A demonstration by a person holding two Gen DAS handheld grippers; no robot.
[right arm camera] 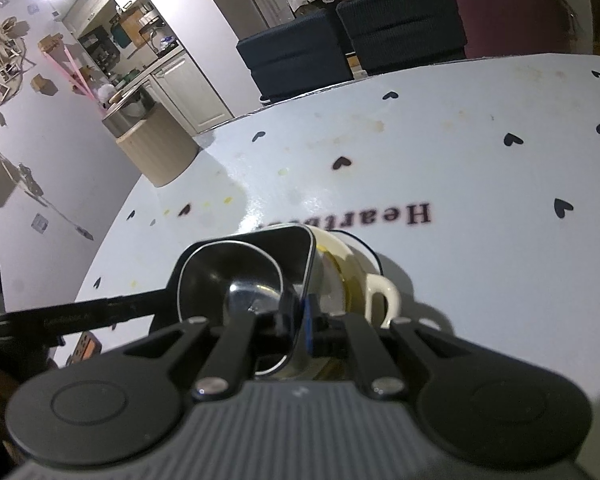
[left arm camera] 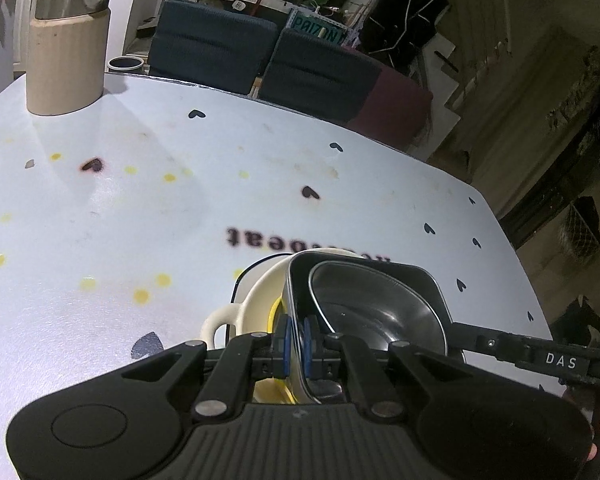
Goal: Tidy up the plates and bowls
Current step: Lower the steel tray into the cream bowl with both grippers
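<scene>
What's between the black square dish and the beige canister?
Nothing standing: only tablecloth with printed hearts and yellow spots between the black square dish and the beige canister. The left wrist view shows it.

2 wrist views angled down, close, sharing white table (left arm camera: pixel 148 216)

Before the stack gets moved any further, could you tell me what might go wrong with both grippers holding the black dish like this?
1. The left gripper and right gripper each pinch only the thin rim of the black dish; it could slip or tilt.
2. The steel bowl sits loose inside the dish and may slide out.
3. The dish is close against the cream cup, which it could knock or topple.
</scene>
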